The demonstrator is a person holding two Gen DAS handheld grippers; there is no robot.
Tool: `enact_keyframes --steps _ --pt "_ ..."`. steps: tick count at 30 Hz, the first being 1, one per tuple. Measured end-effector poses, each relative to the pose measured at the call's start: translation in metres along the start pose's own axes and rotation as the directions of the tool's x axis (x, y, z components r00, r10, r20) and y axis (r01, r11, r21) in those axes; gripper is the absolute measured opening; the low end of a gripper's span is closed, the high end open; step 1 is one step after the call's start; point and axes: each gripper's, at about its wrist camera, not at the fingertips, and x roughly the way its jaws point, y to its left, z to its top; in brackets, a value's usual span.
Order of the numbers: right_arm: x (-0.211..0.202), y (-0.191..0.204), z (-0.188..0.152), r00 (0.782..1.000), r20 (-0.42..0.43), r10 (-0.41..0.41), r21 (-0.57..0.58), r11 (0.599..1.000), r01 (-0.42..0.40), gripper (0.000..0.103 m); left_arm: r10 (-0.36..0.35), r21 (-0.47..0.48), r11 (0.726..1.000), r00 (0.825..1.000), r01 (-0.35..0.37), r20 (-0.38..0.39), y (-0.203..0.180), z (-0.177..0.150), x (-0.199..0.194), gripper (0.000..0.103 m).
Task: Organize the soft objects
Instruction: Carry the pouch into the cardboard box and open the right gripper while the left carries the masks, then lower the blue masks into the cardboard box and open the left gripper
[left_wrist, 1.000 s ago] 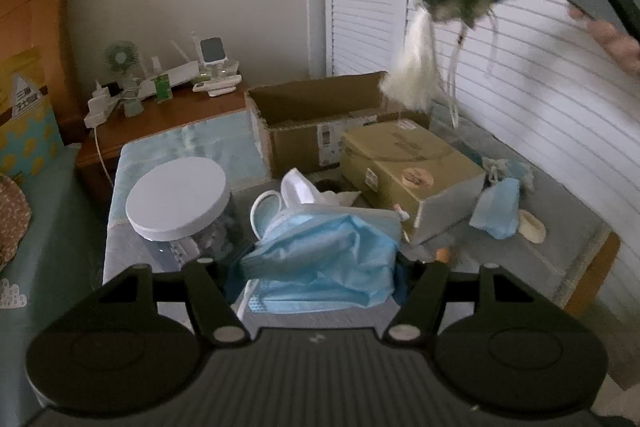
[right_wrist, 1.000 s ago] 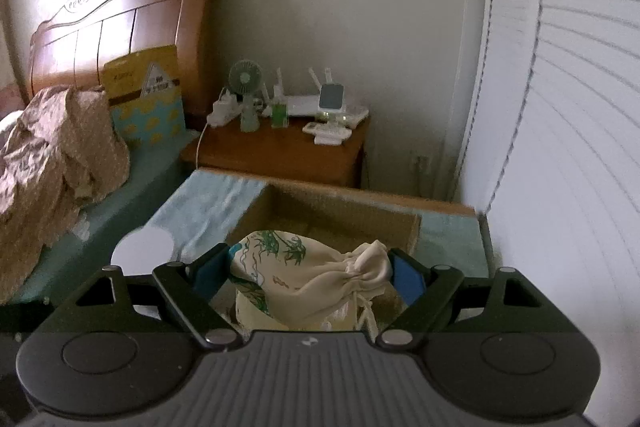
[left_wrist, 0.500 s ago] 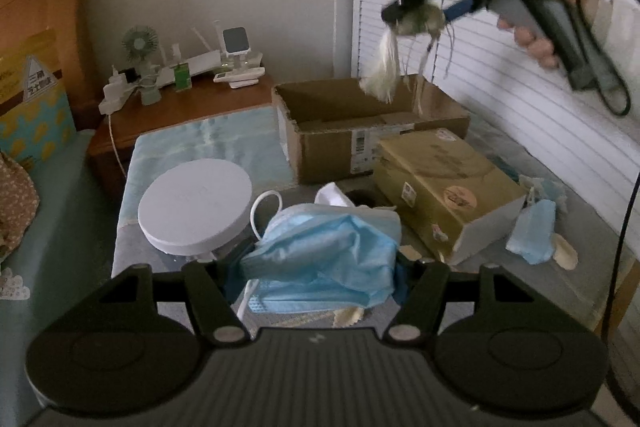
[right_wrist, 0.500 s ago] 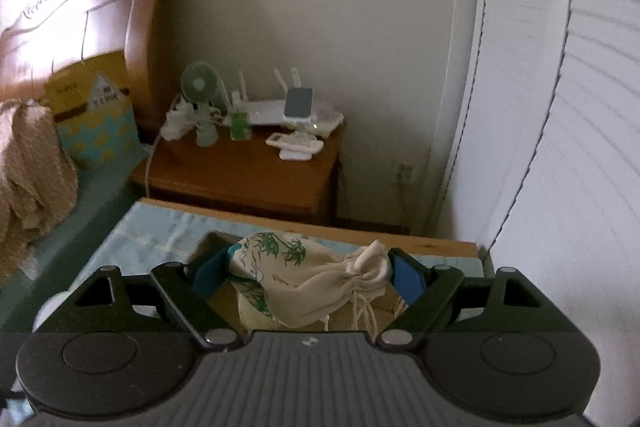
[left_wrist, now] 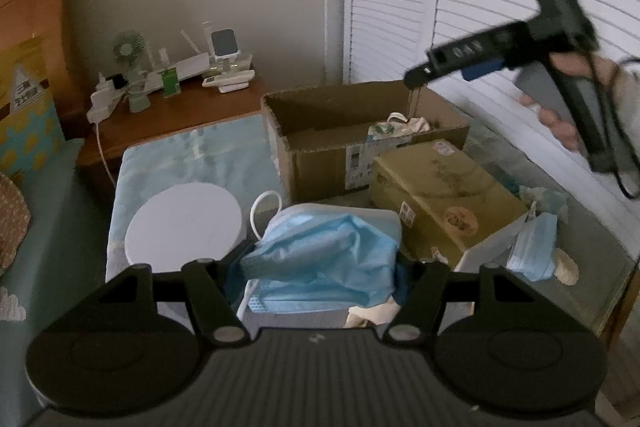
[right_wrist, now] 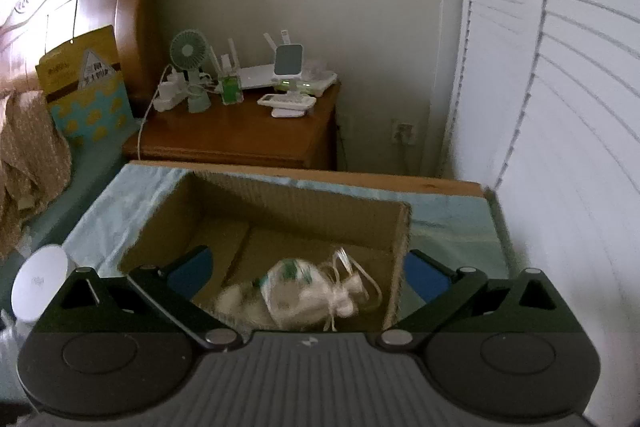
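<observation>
My left gripper (left_wrist: 320, 261) is shut on a crumpled blue face mask (left_wrist: 332, 239), held above the cloth-covered table. My right gripper (right_wrist: 308, 263) hangs over an open cardboard box (right_wrist: 280, 189) and its jaws are opening, with nothing between the blue pads. A cream drawstring pouch (right_wrist: 304, 287) with a green print lies loose on the box floor below them. In the left wrist view the same pouch (left_wrist: 396, 127) shows inside the box (left_wrist: 320, 151). There the right gripper's fingers (left_wrist: 460, 51) point down at the box's far corner, held by a hand.
A white-lidded jar (left_wrist: 184, 223) stands left of the mask and a tan carton (left_wrist: 440, 187) right of it. Another blue mask (left_wrist: 534, 247) lies near the table's right edge. Behind the box is a wooden nightstand (right_wrist: 240, 135) with small devices. Louvred doors are on the right and a bed on the left.
The right gripper came down over the cardboard box and opened; the pouch left its jaws and now lies in the box. The left gripper keeps hold of the mask and has shifted slightly.
</observation>
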Motion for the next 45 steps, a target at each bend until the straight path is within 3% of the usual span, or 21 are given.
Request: enact_keyframes --steps 10,14,23,26,27,28,30,39,45 --pt "-0.064 0.019 -0.067 0.996 0.062 -0.066 -0.047 0.997 0.069 0.103 -0.043 0.063 0.997 0.999 0.043 0.012 -0.007 0.041 0.008 0.066" --pt "-0.083 0.025 -0.091 0.995 0.076 -0.057 -0.044 0.997 0.061 0.103 -0.046 0.087 0.995 0.998 0.043 0.034 -0.010 0.065 0.020 0.067" --pt "-0.108 0.023 -0.121 0.996 0.064 -0.065 -0.040 0.997 0.068 0.103 -0.035 0.084 0.996 0.998 0.030 0.059 -0.020 0.120 0.079 0.069" --pt "-0.114 0.018 -0.123 0.994 0.064 -0.083 -0.035 0.996 0.085 0.103 -0.010 0.073 0.997 0.998 0.005 0.059 -0.013 0.132 0.102 0.071" --pt "-0.115 0.016 -0.124 0.994 0.064 -0.088 -0.033 0.995 0.090 0.103 -0.007 0.068 0.998 0.999 0.003 0.054 -0.011 0.135 0.110 0.077" --pt "-0.116 0.015 -0.124 0.994 0.064 -0.092 -0.032 0.995 0.094 0.103 -0.004 0.064 0.998 0.999 0.000 0.051 -0.009 0.137 0.118 0.088" --pt "-0.118 0.011 -0.126 0.993 0.062 -0.098 -0.031 0.994 0.100 0.103 0.018 0.053 0.998 0.999 -0.020 0.049 -0.007 0.138 0.128 0.094" --pt "-0.111 0.007 -0.146 0.996 -0.004 -0.092 -0.070 0.993 0.091 0.103 0.050 0.047 0.998 0.998 -0.052 0.040 0.001 0.125 0.110 0.098" --pt "-0.100 0.006 -0.172 0.992 -0.093 -0.090 -0.076 0.994 0.083 0.103 0.005 0.039 0.999 0.999 -0.007 0.050 -0.004 0.099 0.068 0.099"
